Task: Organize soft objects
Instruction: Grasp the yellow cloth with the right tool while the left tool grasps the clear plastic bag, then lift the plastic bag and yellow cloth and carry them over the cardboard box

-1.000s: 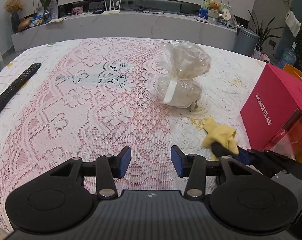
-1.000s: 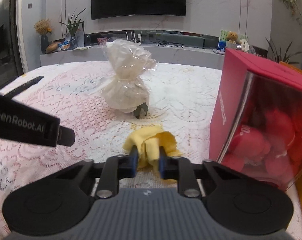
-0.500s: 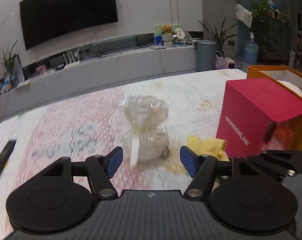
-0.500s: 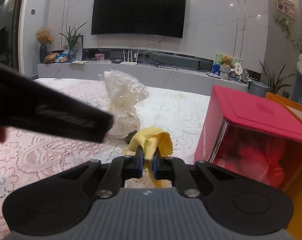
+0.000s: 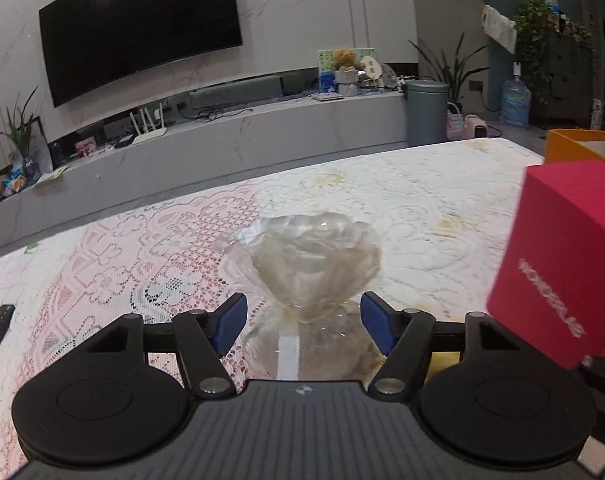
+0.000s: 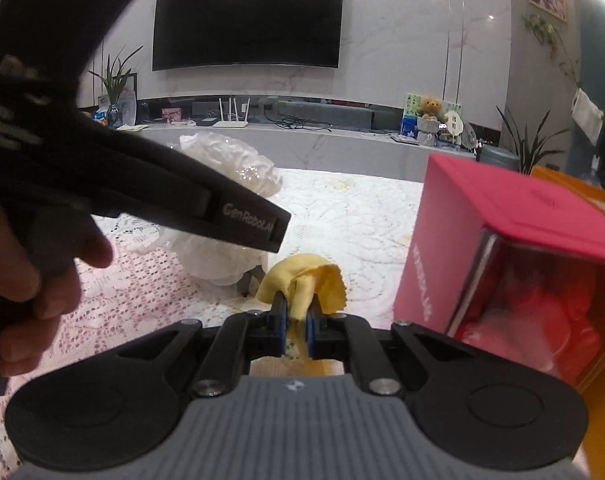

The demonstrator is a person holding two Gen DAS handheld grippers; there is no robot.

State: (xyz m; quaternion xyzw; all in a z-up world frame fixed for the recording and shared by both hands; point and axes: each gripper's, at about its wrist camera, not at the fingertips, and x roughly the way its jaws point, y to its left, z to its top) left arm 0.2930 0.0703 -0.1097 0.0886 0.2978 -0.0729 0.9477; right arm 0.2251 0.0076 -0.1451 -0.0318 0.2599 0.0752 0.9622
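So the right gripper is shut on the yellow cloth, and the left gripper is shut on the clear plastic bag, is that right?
Not quite. The left gripper is open: in the left wrist view its pads stand apart on either side of the clear plastic bag. The right gripper is indeed shut on the yellow cloth.

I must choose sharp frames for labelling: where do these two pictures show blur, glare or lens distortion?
Left wrist view: the red cardboard box is motion-smeared, the wall and console bend from the fisheye. Right wrist view: ceiling lights glare on the black wall television, and the near hand is out of focus.
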